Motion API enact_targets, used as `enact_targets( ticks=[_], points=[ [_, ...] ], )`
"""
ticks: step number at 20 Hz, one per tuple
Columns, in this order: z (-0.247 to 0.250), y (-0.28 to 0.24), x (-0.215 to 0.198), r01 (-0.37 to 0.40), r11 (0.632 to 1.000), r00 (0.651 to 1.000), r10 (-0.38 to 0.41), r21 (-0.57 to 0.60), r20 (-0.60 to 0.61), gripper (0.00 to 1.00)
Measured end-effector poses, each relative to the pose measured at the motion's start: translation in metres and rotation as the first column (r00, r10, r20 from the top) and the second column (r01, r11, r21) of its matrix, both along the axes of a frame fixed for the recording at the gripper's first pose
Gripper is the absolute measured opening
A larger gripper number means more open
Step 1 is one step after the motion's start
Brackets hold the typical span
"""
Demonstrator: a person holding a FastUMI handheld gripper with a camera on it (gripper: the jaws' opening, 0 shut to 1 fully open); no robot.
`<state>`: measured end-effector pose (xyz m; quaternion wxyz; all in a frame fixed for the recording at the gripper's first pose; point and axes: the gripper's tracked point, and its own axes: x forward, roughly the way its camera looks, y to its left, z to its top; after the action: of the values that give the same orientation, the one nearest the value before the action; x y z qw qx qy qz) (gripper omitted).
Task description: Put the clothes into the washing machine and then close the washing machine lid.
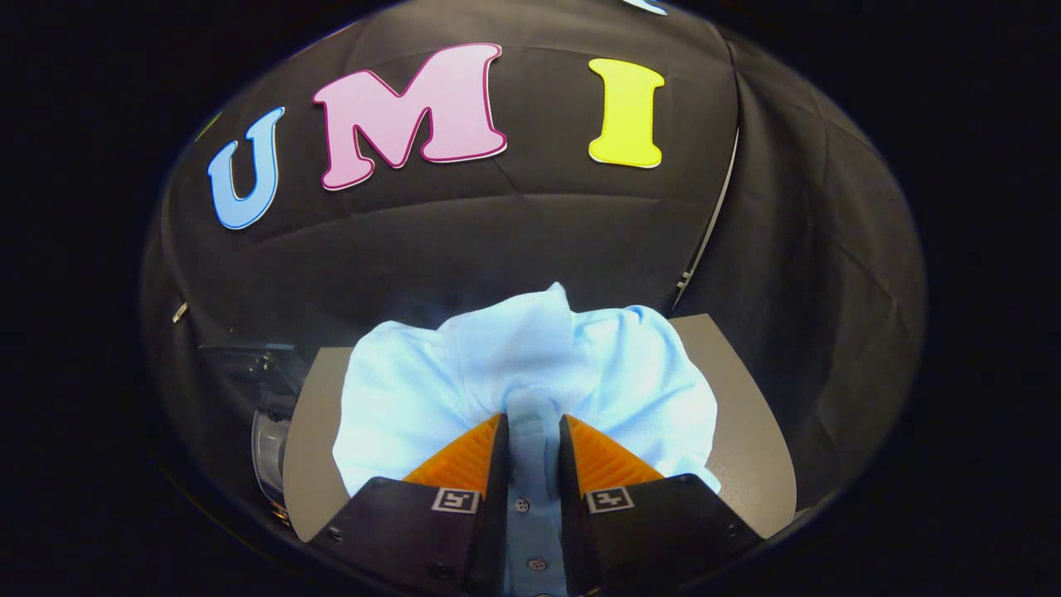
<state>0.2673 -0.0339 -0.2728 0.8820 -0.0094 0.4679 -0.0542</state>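
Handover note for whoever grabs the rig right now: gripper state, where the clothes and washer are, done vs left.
Gripper: shut on the light blue shirt, both fingers pinching its buttoned placket; the fabric bunches up just ahead of the fingertips.
Shirt: over a grey flat surface, whether lifted or resting on it I cannot tell.
Beside that surface, left of the fingers, sits a dark unit with a clear rounded part, possibly the washing machine; too dim to confirm.
Done: shirt grasped.
Left: carry the shirt into the machine, release, then close the lid.
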Motion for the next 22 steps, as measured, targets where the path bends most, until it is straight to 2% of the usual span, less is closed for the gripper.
enact_targets(
  ticks=[2, 4, 6, 9, 13, 16, 19, 22],
  points=[
    [-0.002, 0.000, 0.001, -0.011, 1.000, 1.000, 0.011, -0.003, 0.002, 0.17],
    [-0.004, 0.000, 0.000, -0.006, 1.000, 1.000, 0.005, 0.014, 0.021, 0.17],
    [0.002, 0.001, -0.001, 0.010, 0.999, 1.000, -0.012, 0.049, 0.028, 0.05],
    [0.011, -0.001, -0.003, 0.017, 0.997, 0.998, -0.022, 0.077, 0.063, 0.05],
    [0.035, 0.005, -0.011, -0.040, 0.999, 0.988, 0.036, 0.026, 0.150, 0.05],
    [0.074, 0.016, -0.013, -0.036, 0.995, 0.971, 0.012, 0.094, 0.237, 0.05],
    [0.135, 0.033, -0.015, -0.065, 0.986, 0.938, 0.008, 0.153, 0.347, 0.05],
    [0.194, 0.057, -0.023, -0.121, 0.984, 0.884, 0.047, 0.131, 0.464, 0.05]
  ],
)
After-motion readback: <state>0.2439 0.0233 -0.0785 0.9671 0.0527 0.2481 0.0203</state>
